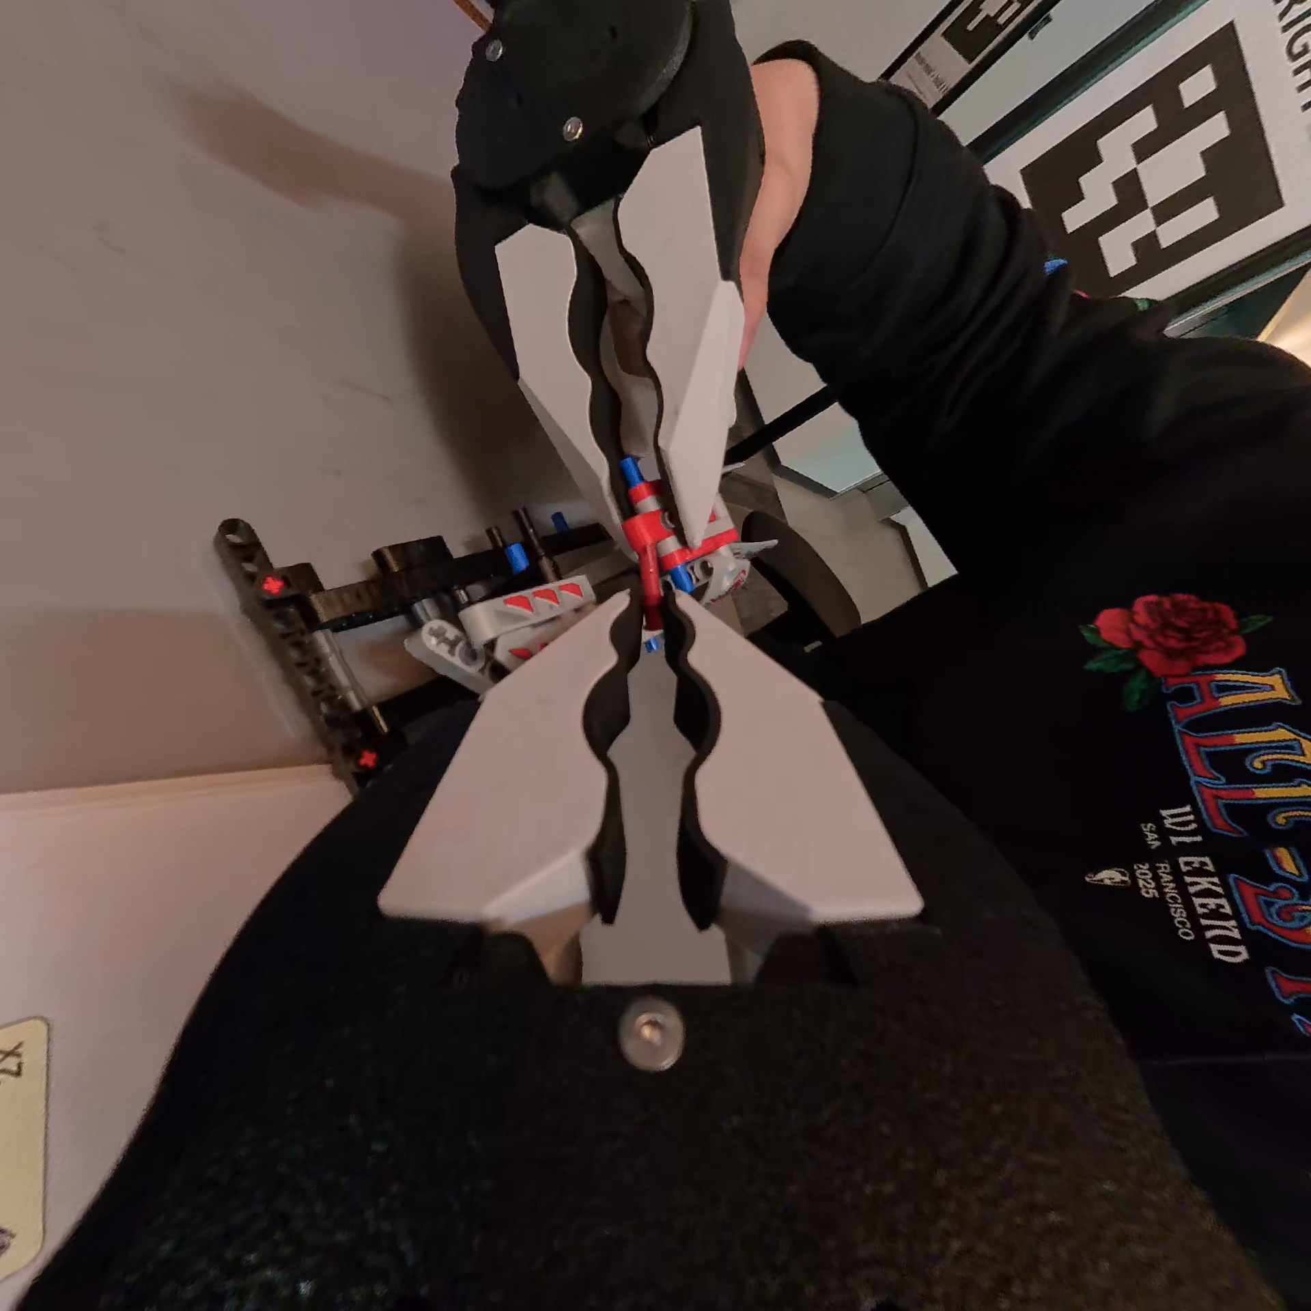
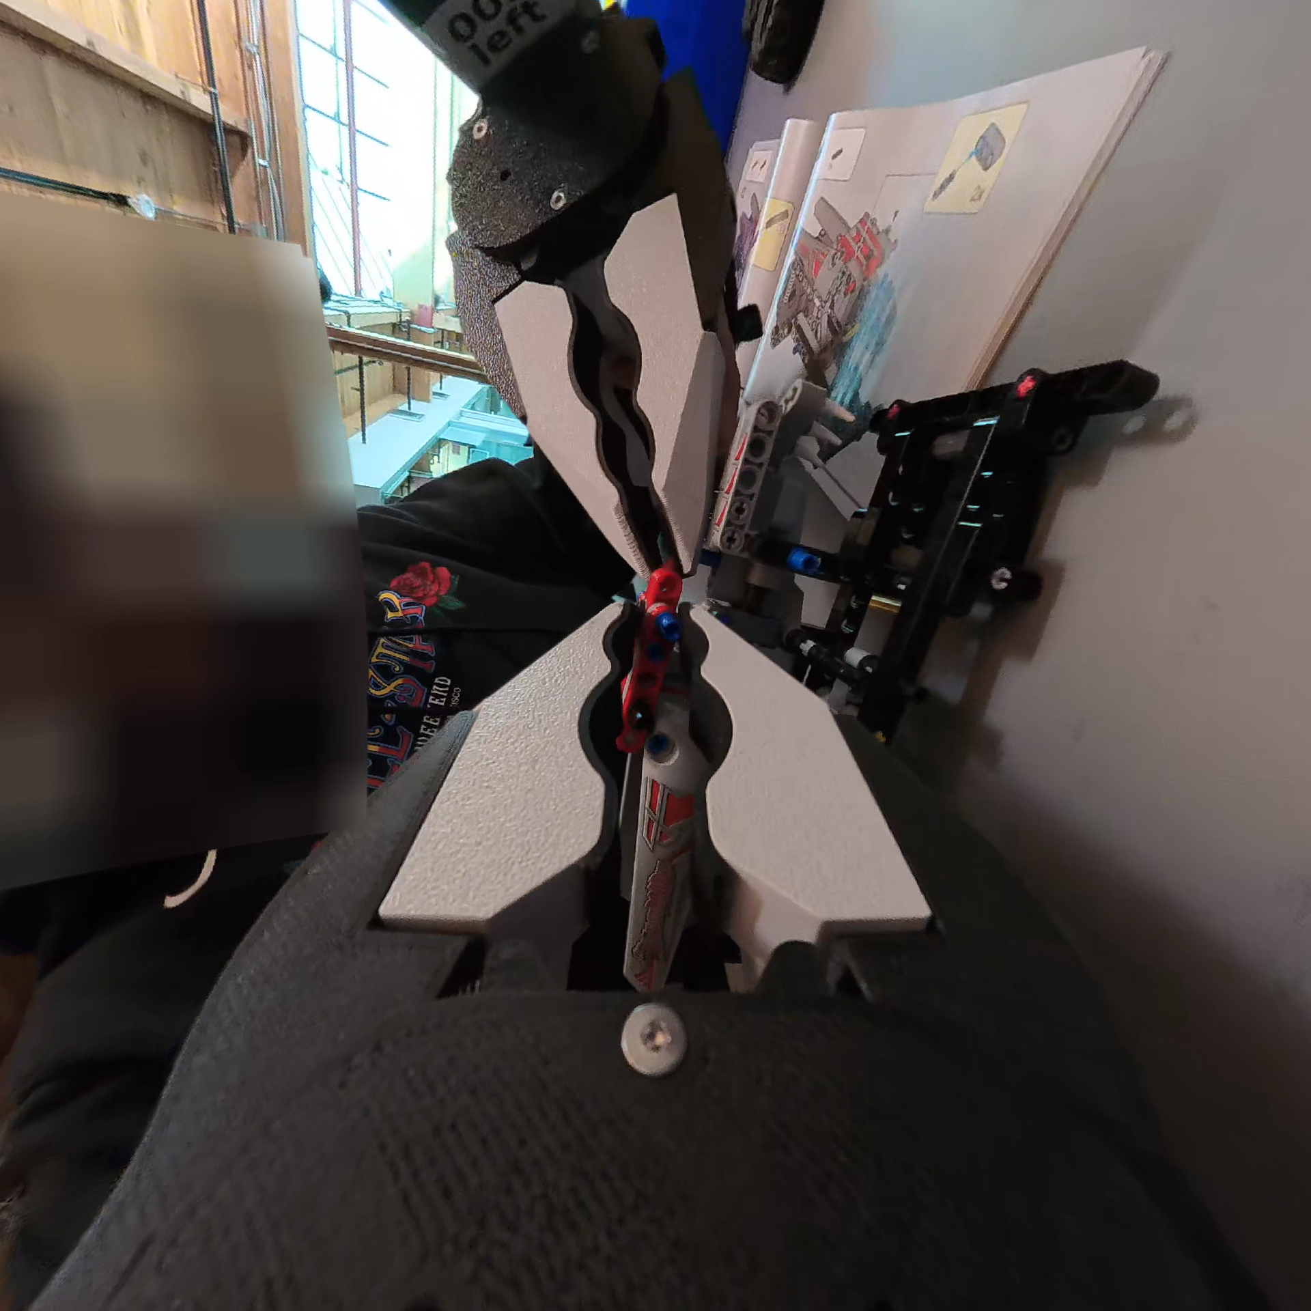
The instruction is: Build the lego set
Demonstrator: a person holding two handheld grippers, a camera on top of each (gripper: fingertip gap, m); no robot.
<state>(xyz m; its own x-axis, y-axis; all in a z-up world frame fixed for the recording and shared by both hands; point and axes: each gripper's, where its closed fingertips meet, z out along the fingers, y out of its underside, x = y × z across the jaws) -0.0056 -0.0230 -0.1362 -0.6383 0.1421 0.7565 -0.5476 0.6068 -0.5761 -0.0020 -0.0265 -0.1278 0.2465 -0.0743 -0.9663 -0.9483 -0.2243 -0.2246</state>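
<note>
A small sub-assembly hangs between both grippers above the table: a red holed beam [image 2: 647, 681] with blue pins [image 2: 667, 624], joined to a grey panel [image 2: 660, 851] with red stickers. My right gripper [image 2: 658, 621] is shut on it, with the panel lying back between its fingers. My left gripper [image 1: 651, 611] meets it tip to tip and is shut on the beam's red end [image 1: 649, 589]. The left wrist view shows the right gripper [image 1: 663, 528] coming from above. The right wrist view shows the left gripper [image 2: 663, 560] coming from above.
The black chassis frame [image 2: 958, 511] with grey beams and blue pins lies on the white table [image 1: 177, 355], and also shows in the left wrist view [image 1: 319, 638]. An open instruction booklet [image 2: 922, 213] lies behind it. A person in a black sweater [image 1: 1064, 709] is close by. My left and right fingertips are right by each other.
</note>
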